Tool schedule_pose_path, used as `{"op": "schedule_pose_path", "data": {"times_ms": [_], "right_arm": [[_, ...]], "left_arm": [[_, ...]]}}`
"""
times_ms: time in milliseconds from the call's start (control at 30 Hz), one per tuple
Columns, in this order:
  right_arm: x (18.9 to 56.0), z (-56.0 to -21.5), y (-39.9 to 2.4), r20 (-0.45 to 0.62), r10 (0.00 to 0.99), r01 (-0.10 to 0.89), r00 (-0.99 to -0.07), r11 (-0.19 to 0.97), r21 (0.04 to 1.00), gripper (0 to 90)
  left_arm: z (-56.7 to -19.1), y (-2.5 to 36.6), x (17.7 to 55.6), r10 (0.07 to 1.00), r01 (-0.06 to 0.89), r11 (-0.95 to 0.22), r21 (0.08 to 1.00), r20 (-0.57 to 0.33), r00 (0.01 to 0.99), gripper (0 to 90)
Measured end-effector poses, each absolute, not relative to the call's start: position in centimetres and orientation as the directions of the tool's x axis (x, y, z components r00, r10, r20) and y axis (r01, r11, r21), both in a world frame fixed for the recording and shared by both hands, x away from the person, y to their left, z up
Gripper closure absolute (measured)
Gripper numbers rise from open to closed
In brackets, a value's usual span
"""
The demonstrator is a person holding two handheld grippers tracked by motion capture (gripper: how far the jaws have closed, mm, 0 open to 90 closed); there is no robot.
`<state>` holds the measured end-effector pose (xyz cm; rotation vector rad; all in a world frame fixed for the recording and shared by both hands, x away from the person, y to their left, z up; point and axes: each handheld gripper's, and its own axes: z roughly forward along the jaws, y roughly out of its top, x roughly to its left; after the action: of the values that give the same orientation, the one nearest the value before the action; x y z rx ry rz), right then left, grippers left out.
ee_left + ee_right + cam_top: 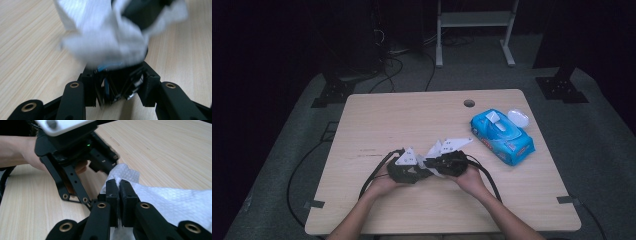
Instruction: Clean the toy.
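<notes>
A white wipe (pixel 162 197) is stretched between both grippers near the table's front middle. My right gripper (pixel 119 187) is shut on it, jaws pressed together with the sheet trailing off to the right. The left gripper (pixel 110 167) faces it from the far side, tips at the wipe's crumpled far corner. In the left gripper view the wipe (pixel 105 42) bunches, blurred, right at the tips of my left gripper (pixel 118 72), which looks shut on it. From above, the left gripper (pixel 422 170) and right gripper (pixel 434 167) meet tip to tip, a hand behind each.
A blue wet-wipe pack (pixel 502 136) lies at the right of the wooden table (pixel 412 120), its white lid (pixel 518 118) flipped open. A cable hole (pixel 469 103) sits near the far edge. Black cables trail from both grippers toward the front edge.
</notes>
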<state>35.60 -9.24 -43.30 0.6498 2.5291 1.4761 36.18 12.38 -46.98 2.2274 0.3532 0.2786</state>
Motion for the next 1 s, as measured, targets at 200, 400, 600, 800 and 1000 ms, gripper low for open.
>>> {"op": "schedule_pose_path", "data": {"times_ms": [200,400,600,800,1000], "right_arm": [[35.7,-43.3,-12.0,0.053,0.509,0.306,-0.859,0.429,0.850,85.9],[34.9,-43.3,-11.3,0.059,0.487,0.294,-0.871,0.423,0.857,85.9],[34.6,-43.2,-9.3,0.033,0.439,0.253,-0.898,0.455,0.854,85.9],[35.7,-43.2,-14.3,0.031,0.564,0.313,-0.825,0.412,0.856,86.0],[36.1,-43.3,-15.1,0.084,0.571,0.342,-0.817,0.360,0.868,85.9]], "left_arm": [[-47.0,12.7,36.1,0.342,0.153,-0.599,0.786,0.078,0.937,57.9],[-47.0,12.3,36.0,0.333,0.141,-0.609,0.780,0.090,0.939,57.8],[-47.0,13.0,35.9,0.340,0.153,-0.603,0.783,0.079,0.937,57.9],[-47.0,13.5,36.0,0.337,0.155,-0.602,0.784,0.073,0.939,57.9],[-47.0,13.4,36.1,0.337,0.155,-0.602,0.783,0.073,0.939,57.7]]}}
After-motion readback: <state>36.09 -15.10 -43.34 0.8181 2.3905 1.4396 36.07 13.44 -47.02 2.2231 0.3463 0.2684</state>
